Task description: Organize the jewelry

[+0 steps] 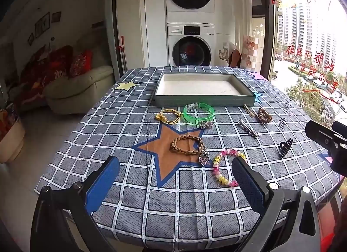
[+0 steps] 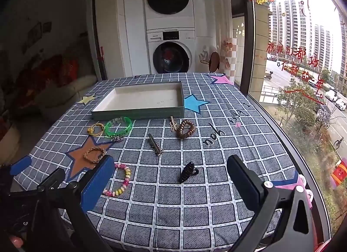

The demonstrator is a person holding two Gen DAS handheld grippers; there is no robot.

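An empty grey-green tray (image 1: 203, 100) (image 2: 138, 115) with a white floor stands at the table's far side. In front of it lie a yellow hair tie (image 1: 168, 116) (image 2: 95, 130), a green bangle (image 1: 198, 113) (image 2: 118, 127), a brown braided bracelet (image 1: 188, 144) (image 2: 94, 154) with a heart charm (image 1: 203, 158), a pink-yellow coil bracelet (image 1: 225, 167) (image 2: 120, 180), a brown coil tie (image 1: 264, 115) (image 2: 186, 129), a metal clip (image 1: 248, 128) (image 2: 155, 143) and a black claw clip (image 1: 285, 146) (image 2: 188, 172). My left gripper (image 1: 175, 181) is open above the near table. My right gripper (image 2: 171, 183) is open behind the claw clip.
The table has a grey checked cloth with star patches (image 1: 171, 154). A small hairpin (image 1: 248, 107) (image 2: 172, 123) lies by the tray's right corner. A window (image 2: 303, 56) runs along the right edge. Stacked washing machines (image 1: 190, 24) stand beyond the table, a sofa (image 1: 76, 87) at left.
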